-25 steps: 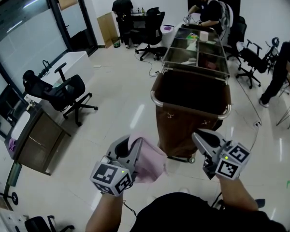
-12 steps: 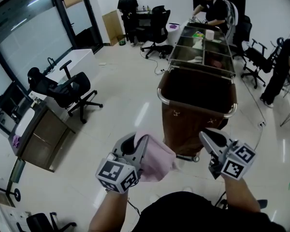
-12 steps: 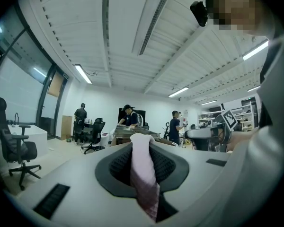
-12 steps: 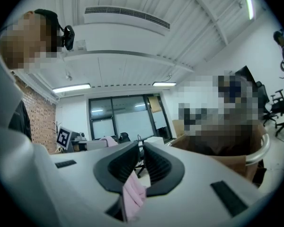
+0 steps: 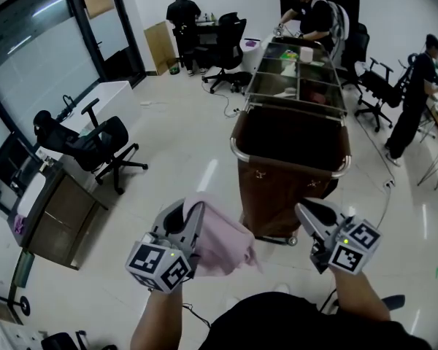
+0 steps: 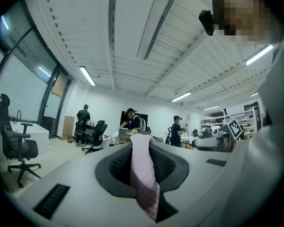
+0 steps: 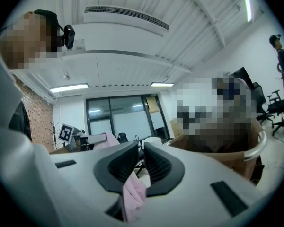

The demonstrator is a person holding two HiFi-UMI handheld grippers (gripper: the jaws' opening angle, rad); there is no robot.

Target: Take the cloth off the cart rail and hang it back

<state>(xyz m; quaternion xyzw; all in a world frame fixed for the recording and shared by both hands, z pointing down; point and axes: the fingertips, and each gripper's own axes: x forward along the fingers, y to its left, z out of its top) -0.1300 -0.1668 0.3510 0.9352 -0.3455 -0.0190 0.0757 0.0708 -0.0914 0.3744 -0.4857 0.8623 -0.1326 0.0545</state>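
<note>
Cloth (image 5: 223,243) shifted left in L gripper (image 5: 190,214); cart bin (image 5: 277,189) contents unclear

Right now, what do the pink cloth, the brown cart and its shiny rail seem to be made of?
Pink cloth: soft thin fabric, matte; it folds and droops from the left tongs.
Cart: smooth brown panels, maybe laminate or painted board; unclear from here.
Rail: probably polished metal tube, judging by its bright silvery glints.

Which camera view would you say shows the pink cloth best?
Head view: the pink cloth hangs bunched from the left tongs. Left gripper view shows only a pinched strip; right gripper view, a distant glimpse.
</note>
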